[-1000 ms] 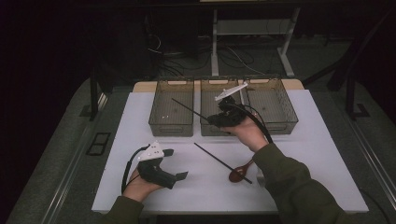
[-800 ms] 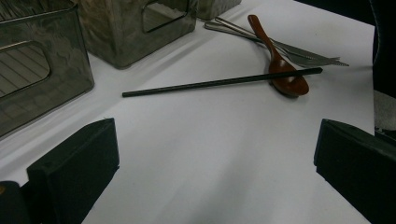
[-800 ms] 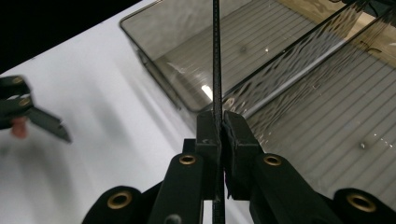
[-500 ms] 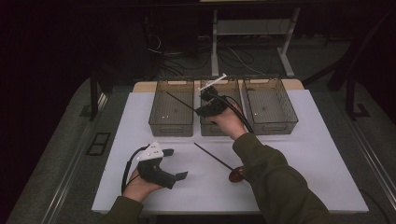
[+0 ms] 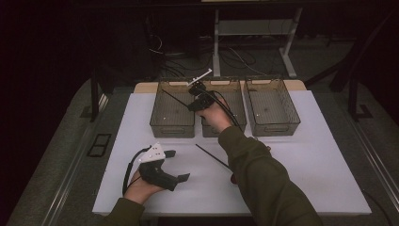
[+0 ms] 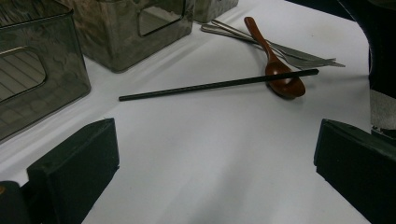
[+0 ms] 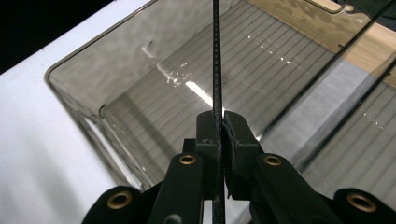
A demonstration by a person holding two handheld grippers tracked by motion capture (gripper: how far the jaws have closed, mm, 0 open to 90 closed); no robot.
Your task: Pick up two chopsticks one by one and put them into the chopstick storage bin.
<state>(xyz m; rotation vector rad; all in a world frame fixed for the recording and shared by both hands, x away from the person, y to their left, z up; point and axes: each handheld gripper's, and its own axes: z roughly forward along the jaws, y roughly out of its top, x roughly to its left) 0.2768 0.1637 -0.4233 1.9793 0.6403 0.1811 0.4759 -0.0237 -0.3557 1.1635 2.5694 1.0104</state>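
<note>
While the right gripper (image 7: 218, 122) clamps a black chopstick (image 7: 216, 60) between its jaws, the stick juts ahead of them over the leftmost clear bin (image 5: 172, 109). Resting on the white table (image 5: 301, 155), the left gripper (image 6: 215, 154) holds its jaws wide apart on nothing; ahead of them lie a second chopstick (image 6: 215, 85), a wooden spoon (image 6: 275, 70) and forks (image 6: 299, 53).

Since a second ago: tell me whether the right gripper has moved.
Yes. The right gripper, shut on a black chopstick, has travelled leftward along the row of bins, from over the middle bin toward the left bin.
</note>
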